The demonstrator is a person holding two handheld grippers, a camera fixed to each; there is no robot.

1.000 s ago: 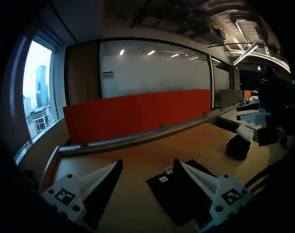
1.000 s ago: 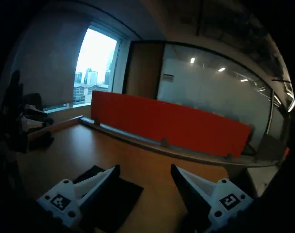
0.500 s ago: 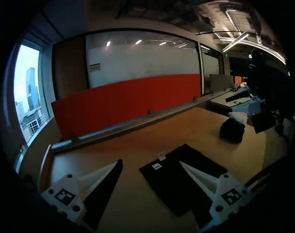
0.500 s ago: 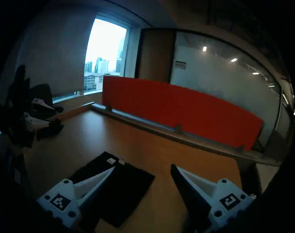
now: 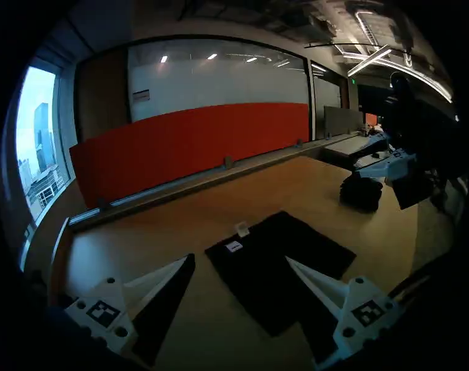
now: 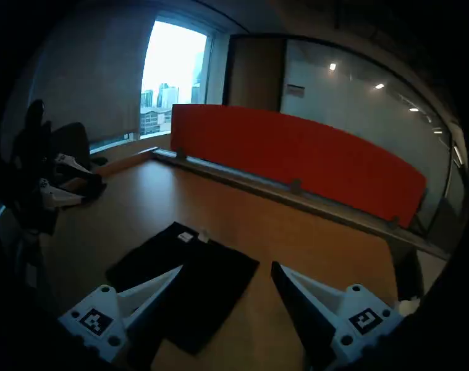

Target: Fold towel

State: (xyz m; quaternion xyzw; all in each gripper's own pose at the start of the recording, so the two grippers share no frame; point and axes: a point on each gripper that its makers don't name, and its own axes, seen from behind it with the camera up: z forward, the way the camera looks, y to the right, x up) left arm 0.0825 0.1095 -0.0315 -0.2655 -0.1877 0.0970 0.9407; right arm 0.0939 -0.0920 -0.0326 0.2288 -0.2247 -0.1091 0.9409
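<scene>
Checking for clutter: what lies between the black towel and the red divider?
Bare wooden tabletop lies between the towel and the divider, as the right gripper view shows.

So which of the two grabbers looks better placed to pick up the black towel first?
Left, but narrowly. The left gripper and right gripper both hang open above the black towel; it looks slightly more centred between the left one's fingers.

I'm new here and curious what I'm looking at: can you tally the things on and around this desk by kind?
towel, laid flat: 1
grippers, left gripper and right gripper: 2
red divider: 1
dark bundle, unclear what: 1
Total: 5
</scene>
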